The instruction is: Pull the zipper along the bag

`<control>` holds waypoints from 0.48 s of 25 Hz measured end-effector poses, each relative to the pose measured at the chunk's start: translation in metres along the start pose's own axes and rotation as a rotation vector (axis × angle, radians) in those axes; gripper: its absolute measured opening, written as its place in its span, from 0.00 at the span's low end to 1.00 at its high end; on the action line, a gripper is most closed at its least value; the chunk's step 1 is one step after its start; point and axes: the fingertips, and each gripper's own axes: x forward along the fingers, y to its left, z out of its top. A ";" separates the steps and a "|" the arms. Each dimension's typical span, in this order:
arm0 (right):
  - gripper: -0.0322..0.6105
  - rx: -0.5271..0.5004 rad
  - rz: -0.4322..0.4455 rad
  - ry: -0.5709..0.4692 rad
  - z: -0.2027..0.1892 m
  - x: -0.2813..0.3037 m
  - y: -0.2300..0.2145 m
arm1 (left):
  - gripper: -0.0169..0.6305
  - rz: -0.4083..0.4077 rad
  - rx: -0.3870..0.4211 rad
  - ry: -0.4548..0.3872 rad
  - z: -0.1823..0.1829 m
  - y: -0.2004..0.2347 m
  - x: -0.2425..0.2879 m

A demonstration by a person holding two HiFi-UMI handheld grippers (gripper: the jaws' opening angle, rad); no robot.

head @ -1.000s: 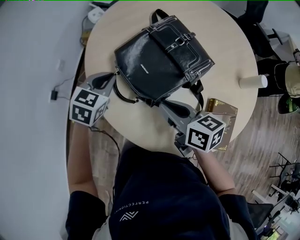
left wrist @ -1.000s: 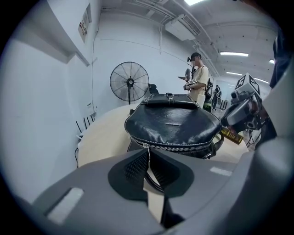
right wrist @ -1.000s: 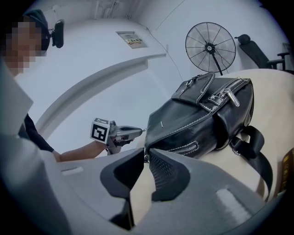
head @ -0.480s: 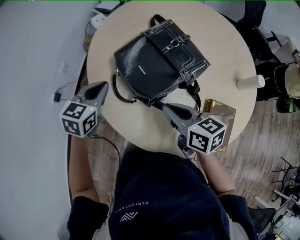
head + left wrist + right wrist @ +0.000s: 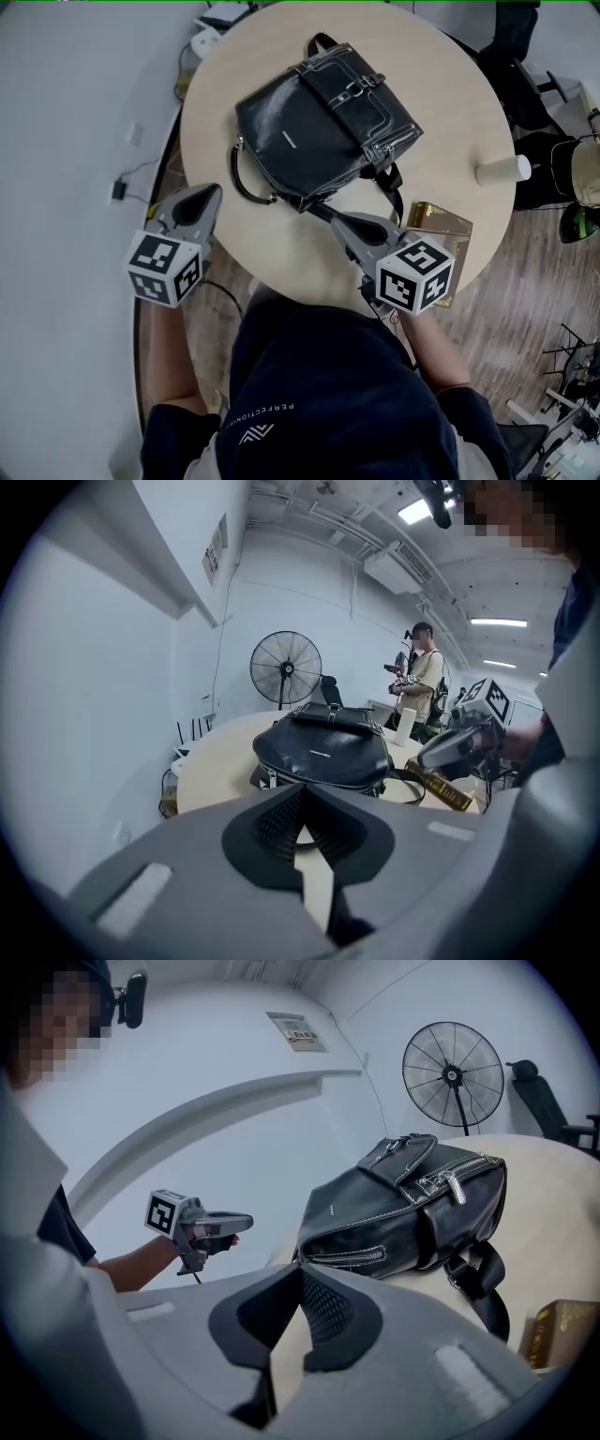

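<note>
Left gripper [image 5: 212, 193] tilted down, clear of bag [image 5: 319, 122], right gripper [image 5: 337, 222] near it

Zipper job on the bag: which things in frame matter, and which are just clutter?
Job:
- black bag
- its zipper
- left gripper, shut, empty
- right gripper, just closed, empty
- table under the bag

Lying about:
- paper cup
- gold box
- floor fan

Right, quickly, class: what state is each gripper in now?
Left gripper: jaws closed, holding nothing.
Right gripper: jaws closed, holding nothing.
</note>
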 end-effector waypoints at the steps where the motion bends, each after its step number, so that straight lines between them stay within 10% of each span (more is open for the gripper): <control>1: 0.05 -0.004 -0.003 0.000 0.000 -0.001 0.000 | 0.05 -0.003 -0.001 0.007 -0.002 -0.004 -0.001; 12: 0.05 -0.007 -0.024 -0.004 -0.003 -0.012 0.001 | 0.06 0.023 -0.097 0.016 -0.017 -0.024 -0.015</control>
